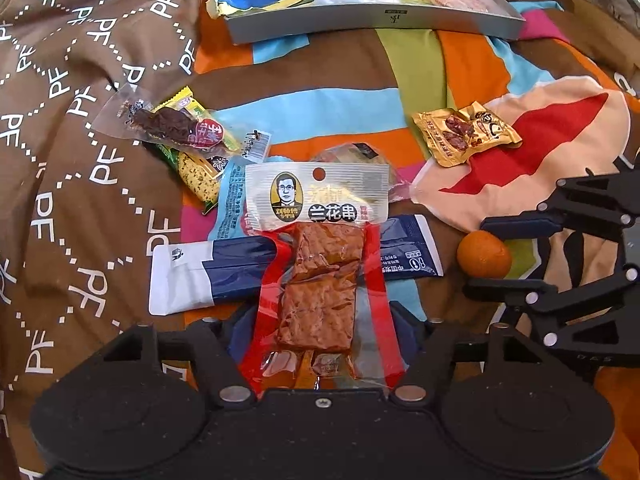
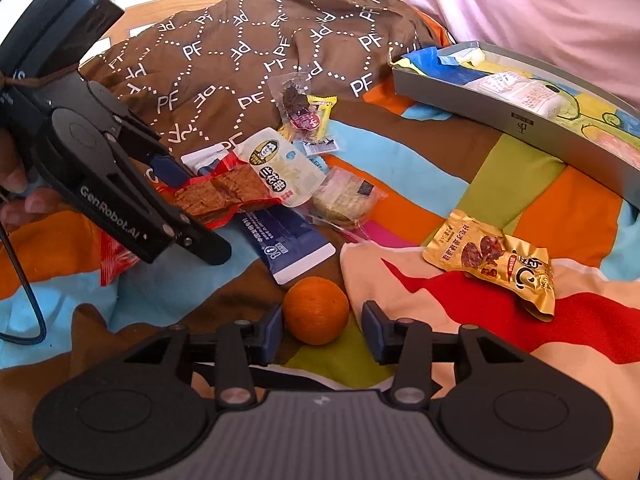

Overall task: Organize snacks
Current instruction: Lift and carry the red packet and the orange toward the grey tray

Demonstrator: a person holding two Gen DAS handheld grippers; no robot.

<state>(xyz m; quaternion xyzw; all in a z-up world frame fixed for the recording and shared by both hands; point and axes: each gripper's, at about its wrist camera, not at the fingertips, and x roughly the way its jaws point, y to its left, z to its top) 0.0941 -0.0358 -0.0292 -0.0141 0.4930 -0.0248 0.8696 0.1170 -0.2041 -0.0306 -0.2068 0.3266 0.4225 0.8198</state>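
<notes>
Left gripper (image 1: pixel 320 320): you've clamped it on the red-edged clear packet of brown tofu strips (image 1: pixel 320 280). Right gripper (image 2: pixel 320 330): jaws spread wide around the round orange tangerine (image 2: pixel 316 310), not gripping.

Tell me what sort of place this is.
Probably a bed in a bedroom: the snacks lie on a soft, colourful patchwork quilt, a rumpled brown "PF" blanket is heaped behind, and pink bedding lies beyond the grey box.

Tofu packet (image 1: pixel 320 264) over long sachet (image 1: pixel 224 272), orange (image 1: pixel 484 254) to its right, tray (image 1: pixel 376 20) behind with packets inside
</notes>
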